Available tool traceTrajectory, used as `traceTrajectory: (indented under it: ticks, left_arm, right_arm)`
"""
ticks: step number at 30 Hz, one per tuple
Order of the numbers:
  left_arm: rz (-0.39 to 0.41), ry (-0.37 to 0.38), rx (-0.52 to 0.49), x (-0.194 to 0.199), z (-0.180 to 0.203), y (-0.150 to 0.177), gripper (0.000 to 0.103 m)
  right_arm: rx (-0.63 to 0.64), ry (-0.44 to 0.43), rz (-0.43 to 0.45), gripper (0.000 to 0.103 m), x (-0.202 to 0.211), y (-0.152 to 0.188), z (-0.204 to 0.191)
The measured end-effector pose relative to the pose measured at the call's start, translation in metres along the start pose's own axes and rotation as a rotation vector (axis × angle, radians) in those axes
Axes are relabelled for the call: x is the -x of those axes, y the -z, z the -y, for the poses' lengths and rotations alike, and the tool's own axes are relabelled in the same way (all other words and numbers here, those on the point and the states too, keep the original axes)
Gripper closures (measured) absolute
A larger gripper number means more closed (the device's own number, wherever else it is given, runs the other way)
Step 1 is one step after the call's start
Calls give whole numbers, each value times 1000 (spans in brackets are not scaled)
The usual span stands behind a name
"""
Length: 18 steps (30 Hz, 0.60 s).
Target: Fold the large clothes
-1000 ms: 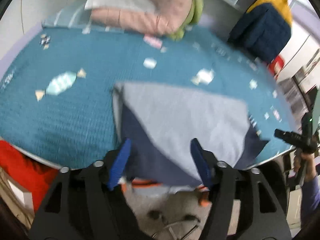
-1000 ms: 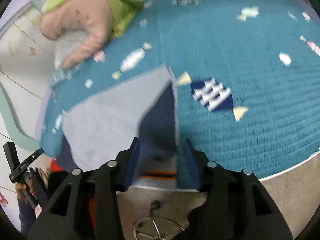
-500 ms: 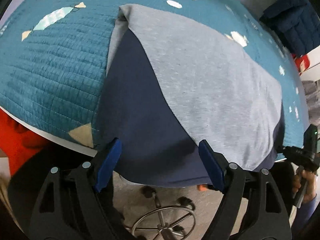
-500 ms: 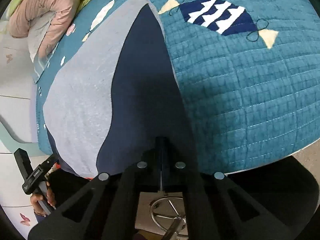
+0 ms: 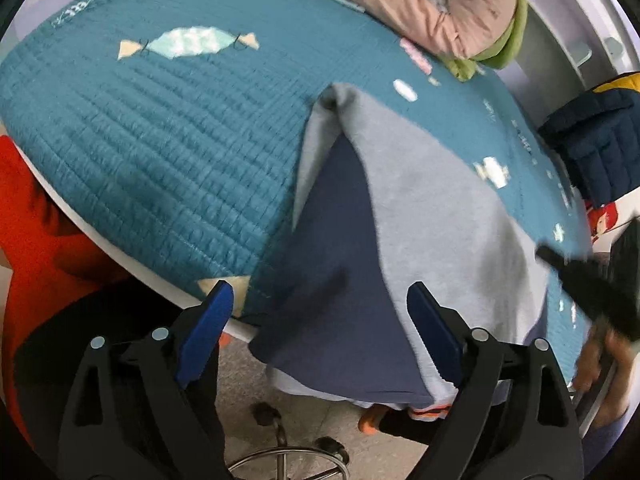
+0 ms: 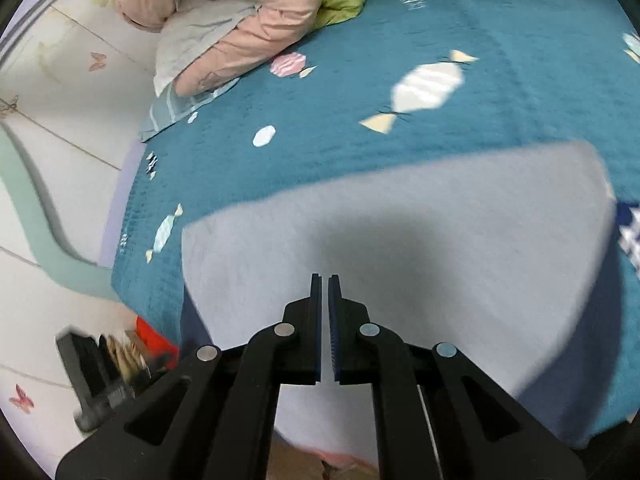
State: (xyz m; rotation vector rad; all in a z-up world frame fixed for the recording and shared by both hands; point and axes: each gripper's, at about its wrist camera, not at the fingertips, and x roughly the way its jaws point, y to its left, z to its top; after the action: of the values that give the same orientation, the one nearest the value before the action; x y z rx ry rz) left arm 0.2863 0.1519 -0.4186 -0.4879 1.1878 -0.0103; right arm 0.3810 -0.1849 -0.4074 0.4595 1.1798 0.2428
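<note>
A grey and navy garment [image 5: 420,216] lies folded on the teal quilted bed, its near end hanging over the bed's front edge. My left gripper [image 5: 320,320] is open and empty, its blue pads on either side of the hanging navy part. In the right wrist view the garment [image 6: 400,248] shows as a broad grey panel. My right gripper [image 6: 325,292] hovers over that panel with its jaws nearly together and nothing visible between them. The right gripper also shows as a dark blur in the left wrist view [image 5: 592,288].
A pink and green duvet with a pillow [image 6: 240,12] is heaped at the far end of the bed. A navy and yellow jacket [image 5: 596,132] hangs at the right. A swivel chair base [image 5: 288,456] stands on the floor below. A red item [image 5: 32,240] lies at the left.
My right gripper has let go of the garment's navy edge and swung up over the grey panel, still shut. My left gripper has pulled back slightly and stays open.
</note>
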Motion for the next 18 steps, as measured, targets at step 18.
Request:
traceTrajectory:
  ticks: [18]
  left_arm:
    - [-102, 44, 130, -41, -38, 20, 14]
  right_arm:
    - [-153, 27, -151, 103, -26, 63, 33]
